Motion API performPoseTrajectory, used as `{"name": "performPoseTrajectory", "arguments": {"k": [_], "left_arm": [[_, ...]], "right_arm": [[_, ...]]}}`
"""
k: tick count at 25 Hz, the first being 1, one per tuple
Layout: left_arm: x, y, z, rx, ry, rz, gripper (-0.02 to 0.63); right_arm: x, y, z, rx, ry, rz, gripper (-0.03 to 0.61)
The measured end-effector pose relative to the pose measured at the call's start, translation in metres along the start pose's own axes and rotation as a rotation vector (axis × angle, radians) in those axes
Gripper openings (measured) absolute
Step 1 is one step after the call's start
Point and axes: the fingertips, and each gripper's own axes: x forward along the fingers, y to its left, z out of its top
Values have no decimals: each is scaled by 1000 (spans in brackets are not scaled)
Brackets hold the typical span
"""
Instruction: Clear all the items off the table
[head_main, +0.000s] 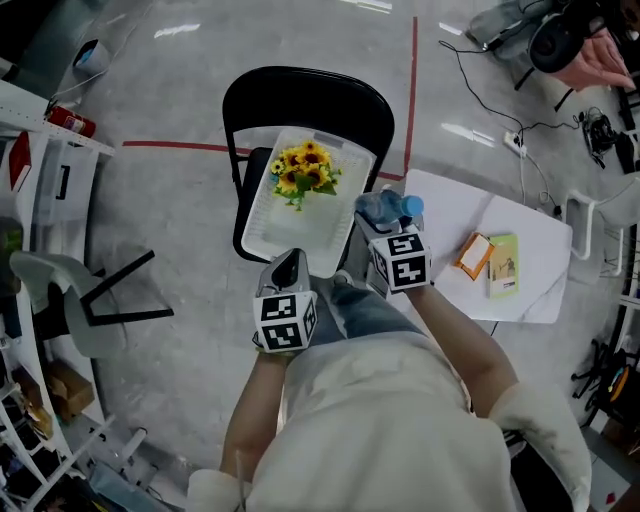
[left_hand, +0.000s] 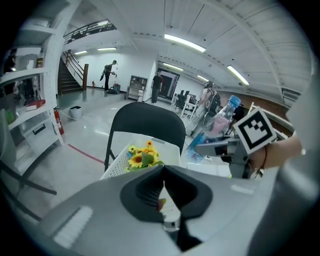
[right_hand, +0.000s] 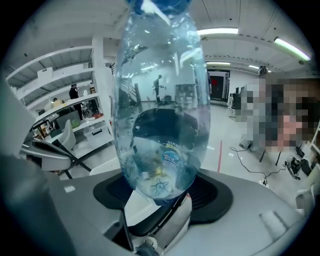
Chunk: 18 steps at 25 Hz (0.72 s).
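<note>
My right gripper is shut on a clear plastic water bottle with a blue cap, held over the right edge of a white basket. In the right gripper view the bottle fills the middle, its base between the jaws of the right gripper. The basket sits on a black folding chair and holds a bunch of sunflowers. My left gripper is shut with nothing in it, at the basket's near edge. From the left gripper I see the sunflowers and the bottle.
A small white table stands to the right with an orange box and a green packet on it. Shelving and a grey chair are on the left. Red tape lines and cables run over the floor.
</note>
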Motion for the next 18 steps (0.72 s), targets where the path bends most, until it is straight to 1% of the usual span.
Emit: {"name": "performPoseTrajectory", "arguments": {"k": [4, 9, 14, 18], "left_arm": [[-6, 24, -1, -28, 0, 29, 9], [-10, 45, -4, -51, 12, 45, 10], [-6, 60, -5, -55, 30, 44, 10], [1, 69, -6, -56, 47, 31, 9]], "right_arm": [[21, 26, 5, -31, 19, 32, 325], [51, 52, -2, -49, 64, 52, 325], [80, 64, -15, -33, 112, 44, 325], [105, 64, -25, -3, 146, 15, 325]]}}
